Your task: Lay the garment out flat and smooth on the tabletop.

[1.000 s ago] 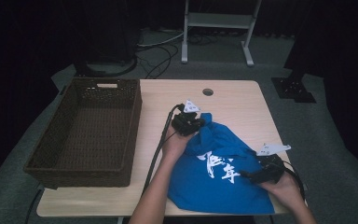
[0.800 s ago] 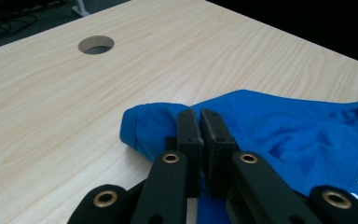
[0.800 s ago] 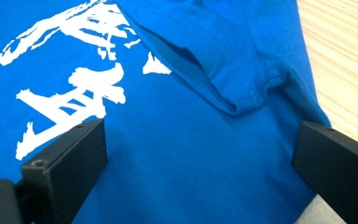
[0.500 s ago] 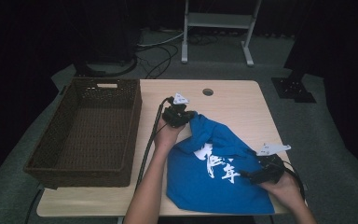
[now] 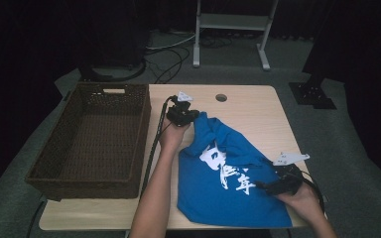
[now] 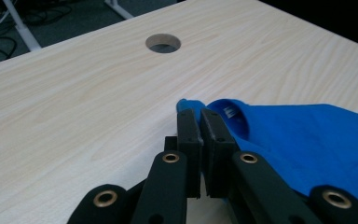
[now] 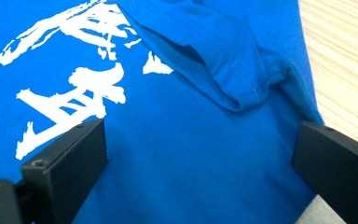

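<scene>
Overhead, dark room: grey carpet floor [image 5: 347, 148], cables, 1 white metal stand [image 5: 233, 22] at the back. 1 light wood table [image 5: 258, 114] with 1 round hole [image 5: 221, 97] near its far edge.

1 dark wicker basket [image 5: 92, 134] sits on the table's left part, nothing visible inside.

1 blue T-shirt [image 5: 228, 193] with white lettering lies on the table's right-near part, crumpled toward its far corner.

Since the earlier frames, the left gripper [image 5: 181, 115] has carried its corner of cloth farther across the table toward the far-left, and the shirt is drawn out longer; the right hand has kept its place.

2 grippers. Left: jaws pressed together, pinching the shirt's edge, seen close in the left gripper view [image 6: 199, 122]. Right gripper [image 5: 270, 186]: rests over the shirt's near-right part, jaws spread wide, cloth lying between them unclamped [image 7: 200, 154].
</scene>
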The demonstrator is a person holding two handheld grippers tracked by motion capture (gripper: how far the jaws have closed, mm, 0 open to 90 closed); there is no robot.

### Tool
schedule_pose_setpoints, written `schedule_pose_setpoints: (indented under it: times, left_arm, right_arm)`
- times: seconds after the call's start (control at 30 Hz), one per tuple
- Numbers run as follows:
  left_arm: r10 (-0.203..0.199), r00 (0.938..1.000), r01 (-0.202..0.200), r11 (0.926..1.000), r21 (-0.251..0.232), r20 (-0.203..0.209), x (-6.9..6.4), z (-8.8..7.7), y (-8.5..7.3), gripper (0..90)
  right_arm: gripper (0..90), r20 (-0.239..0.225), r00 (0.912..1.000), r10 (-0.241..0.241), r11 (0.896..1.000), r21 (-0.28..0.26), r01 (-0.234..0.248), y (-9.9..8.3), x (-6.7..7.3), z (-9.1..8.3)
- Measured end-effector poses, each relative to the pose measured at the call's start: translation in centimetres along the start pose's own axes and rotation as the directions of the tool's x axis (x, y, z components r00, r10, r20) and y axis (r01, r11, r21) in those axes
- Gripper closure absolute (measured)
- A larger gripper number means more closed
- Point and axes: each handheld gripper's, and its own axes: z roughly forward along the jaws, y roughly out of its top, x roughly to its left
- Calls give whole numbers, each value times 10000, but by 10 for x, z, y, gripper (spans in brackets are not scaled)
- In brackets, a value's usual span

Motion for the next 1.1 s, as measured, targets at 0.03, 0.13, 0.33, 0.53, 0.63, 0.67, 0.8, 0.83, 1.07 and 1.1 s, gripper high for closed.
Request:
schedule_pose_setpoints:
  times: [0.03,0.13,0.33,0.53,0.63,0.67,0.8,0.83,1.07,1.1]
  left_arm:
    - [-59,10000,59,10000,14,29,3,2,0,872]
    - [-168,9999,168,9998,82,9,9,6,1,872]
    - [-207,9997,208,9997,93,-96,19,15,3,868]
    - [-288,9993,293,9993,233,-226,24,23,-1,795]
    - [-262,9989,270,9994,222,-377,23,22,-2,712]
    - [-275,9990,284,9993,224,-365,23,21,-2,709]
    - [-331,9990,337,9992,203,-308,19,17,-5,618]
    - [-311,9989,319,9993,205,-359,18,15,-6,577]
    - [-156,9994,172,9985,529,-310,2,9,-17,419]
    - [-126,9996,140,9983,563,-266,-1,9,-19,407]
  right_arm:
    - [28,3,10000,-1,10000,3,1,0,0,0]
    - [28,2,10000,-2,10000,-8,2,0,0,0]
    - [28,-4,10000,-28,10000,-8,28,0,0,0]
    - [28,-10,10000,-27,10000,-18,27,0,0,0]
    - [28,-17,10000,-30,10000,-17,30,0,0,0]
    - [28,-18,10000,-28,10000,-17,28,0,0,0]
    - [28,-14,10000,-34,10000,-10,34,0,0,0]
    - [28,-11,10000,-35,10000,-10,35,0,0,0]
    - [28,-9,10000,-19,10000,-1,19,0,0,0]
    - [28,-9,10000,-20,10000,1,20,0,0,0]
